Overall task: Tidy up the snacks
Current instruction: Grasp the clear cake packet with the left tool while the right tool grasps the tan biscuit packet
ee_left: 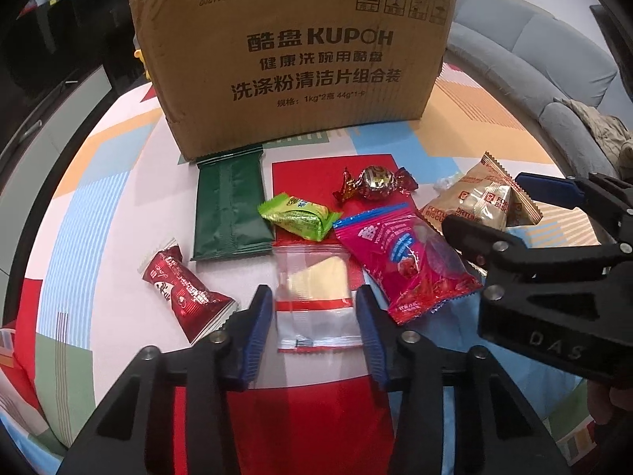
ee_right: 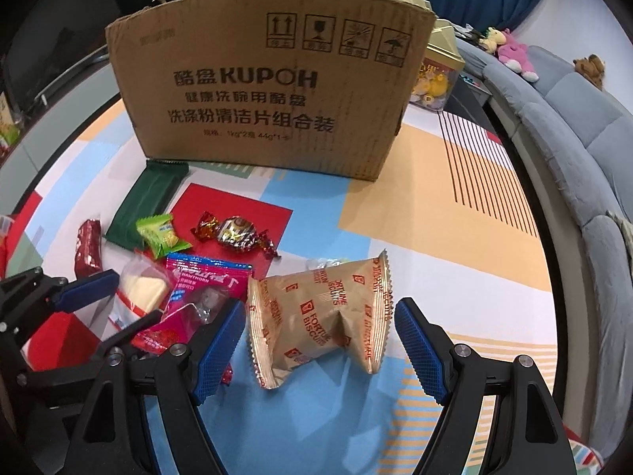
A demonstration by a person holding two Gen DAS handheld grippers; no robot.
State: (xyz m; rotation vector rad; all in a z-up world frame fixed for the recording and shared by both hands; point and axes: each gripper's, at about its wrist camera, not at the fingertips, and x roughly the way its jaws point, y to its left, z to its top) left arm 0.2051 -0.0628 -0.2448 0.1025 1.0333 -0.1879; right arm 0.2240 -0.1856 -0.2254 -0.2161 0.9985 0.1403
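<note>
1. Straddling the clear packet with a pale yellow snack [ee_left: 312, 297], the left gripper [ee_left: 314, 316] has its blue pads at the wrapper's edges; whether they press it I cannot tell.
2. The right gripper [ee_right: 318, 336] stands released, jaws wide around the Fortune Biscuits packet [ee_right: 316, 316], not touching it.
3. A pink hawthorn packet [ee_left: 411, 261] lies between both snacks.
4. Behind, a cardboard box [ee_left: 292, 59] stands upright on the patterned tablecloth [ee_right: 455, 206].
</note>
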